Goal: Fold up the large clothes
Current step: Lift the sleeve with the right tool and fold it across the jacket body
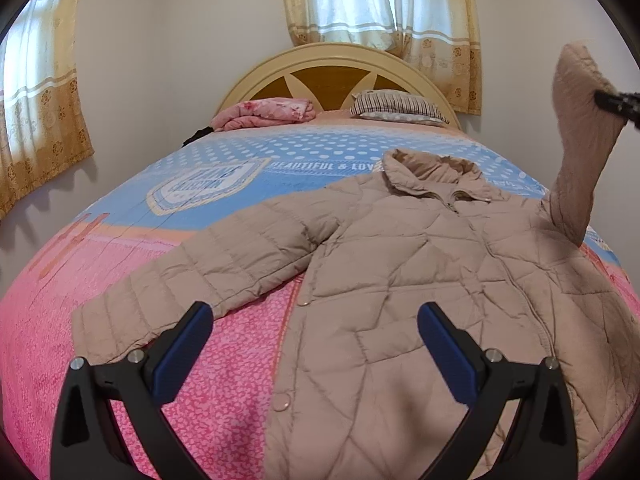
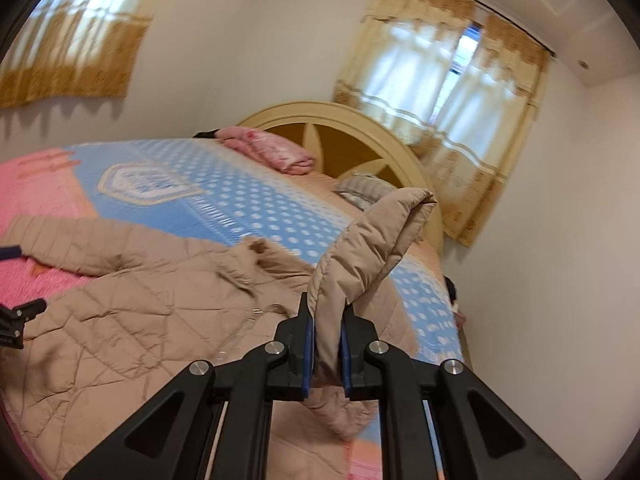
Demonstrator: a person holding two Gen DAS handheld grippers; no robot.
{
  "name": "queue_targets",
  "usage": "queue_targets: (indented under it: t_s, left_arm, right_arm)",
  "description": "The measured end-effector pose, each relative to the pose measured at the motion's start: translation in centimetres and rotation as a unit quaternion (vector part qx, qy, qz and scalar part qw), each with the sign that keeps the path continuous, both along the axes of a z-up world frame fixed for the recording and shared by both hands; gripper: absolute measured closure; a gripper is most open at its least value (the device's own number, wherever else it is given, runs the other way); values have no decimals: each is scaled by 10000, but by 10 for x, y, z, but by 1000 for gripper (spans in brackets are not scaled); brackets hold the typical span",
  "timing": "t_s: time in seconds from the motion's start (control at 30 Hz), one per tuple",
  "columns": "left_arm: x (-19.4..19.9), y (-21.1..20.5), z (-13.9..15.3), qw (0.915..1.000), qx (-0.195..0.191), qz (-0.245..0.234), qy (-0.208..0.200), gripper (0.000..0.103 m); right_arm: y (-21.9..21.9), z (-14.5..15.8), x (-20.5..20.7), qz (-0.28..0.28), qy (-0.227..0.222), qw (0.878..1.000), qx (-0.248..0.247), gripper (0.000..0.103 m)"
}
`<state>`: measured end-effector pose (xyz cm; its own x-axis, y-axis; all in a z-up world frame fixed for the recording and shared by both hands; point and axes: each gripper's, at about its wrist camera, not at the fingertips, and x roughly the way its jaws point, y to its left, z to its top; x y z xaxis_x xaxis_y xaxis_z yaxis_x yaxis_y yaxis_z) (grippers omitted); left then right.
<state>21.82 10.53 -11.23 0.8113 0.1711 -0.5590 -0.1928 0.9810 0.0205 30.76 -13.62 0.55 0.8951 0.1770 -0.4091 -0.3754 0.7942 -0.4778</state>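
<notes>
A beige quilted jacket [image 1: 420,280] lies front up on the bed, collar toward the headboard. Its left sleeve [image 1: 192,276] lies flat, spread out to the left. My left gripper [image 1: 316,316] is open and empty, hovering above the jacket's left edge near the lower sleeve. My right gripper [image 2: 327,316] is shut on the jacket's right sleeve [image 2: 372,240] and holds it lifted above the bed. The raised sleeve [image 1: 580,128] and the right gripper's tip [image 1: 618,104] show at the right edge of the left wrist view.
The bed has a pink and blue bedspread [image 1: 224,176]. A folded pink blanket [image 1: 264,114] and a striped pillow [image 1: 396,110] lie by the cream headboard [image 1: 332,60]. Walls with curtained windows [image 1: 380,8] surround the bed.
</notes>
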Motion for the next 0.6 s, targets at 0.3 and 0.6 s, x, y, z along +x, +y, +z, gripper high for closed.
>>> queue_targets:
  t_s: [0.3, 0.6]
  left_arm:
    - [2, 18, 3, 9998, 10, 191, -10, 0]
    - [11, 16, 12, 9996, 206, 186, 79, 0]
  right_arm:
    - [52, -70, 6, 427, 455, 9980, -32, 94]
    - [85, -169, 25, 356, 1651, 9852, 301, 94]
